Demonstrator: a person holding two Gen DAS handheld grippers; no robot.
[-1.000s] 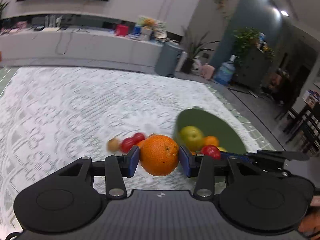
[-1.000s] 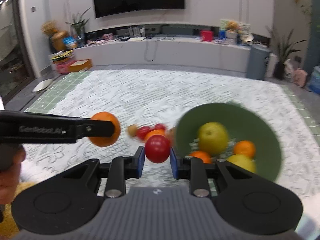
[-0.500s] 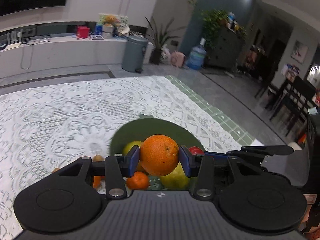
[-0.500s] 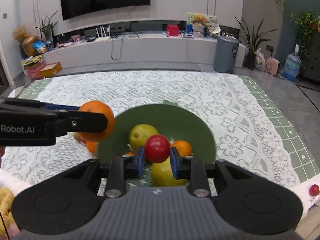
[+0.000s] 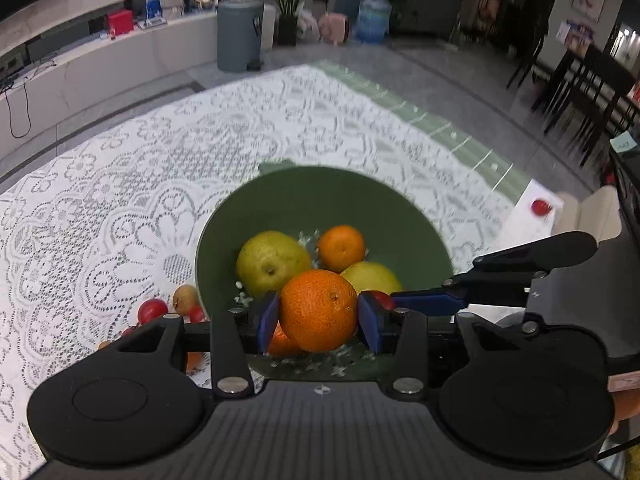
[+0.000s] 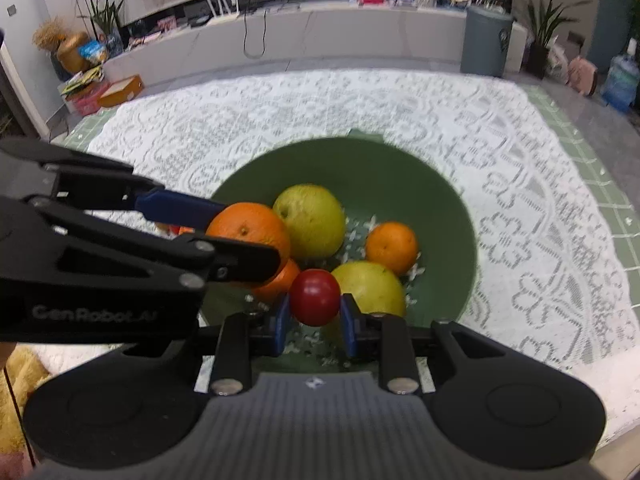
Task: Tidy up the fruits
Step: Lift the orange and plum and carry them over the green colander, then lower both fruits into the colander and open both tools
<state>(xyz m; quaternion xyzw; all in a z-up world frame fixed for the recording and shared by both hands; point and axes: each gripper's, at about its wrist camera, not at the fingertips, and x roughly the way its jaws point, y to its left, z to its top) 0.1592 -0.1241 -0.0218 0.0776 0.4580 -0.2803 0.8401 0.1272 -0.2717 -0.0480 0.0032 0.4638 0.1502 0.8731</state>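
**Over the green bowl: two fruits held, neither yet let go**

At the lower centre of the left wrist view, the left gripper [image 5: 318, 318] is seen clenched on a large orange [image 5: 318, 310], its blue pads pressed against both sides. The fruit is held above the near part of the green bowl [image 5: 280, 200], in which a yellow-green apple [image 5: 272, 264], a small orange [image 5: 341, 248] and a second yellow fruit [image 5: 374, 278] are already lying. Loose fruit [image 5: 152, 310] is left on the lace cloth at the lower left, and one red fruit [image 5: 541, 207] is seen far off at the right edge. The bowl's near rim is hidden by the gripper body, and its outline is blurred.

At the lower centre of the right wrist view, the right gripper [image 6: 314, 316] is seen closed on a small red fruit [image 6: 315, 298], held above the bowl's near side. The left gripper enters from the left of the frame with its orange just beside the apple.

Two risks are judged likely. The grippers are crowded close together over one bowl, so a knock between them could be caused by lowering both at once. A fruit dropped onto the rounded pile could be sent rolling over the rim. How high each fruit hangs above the pile cannot be told, and what kind the red fruit is cannot be made out.
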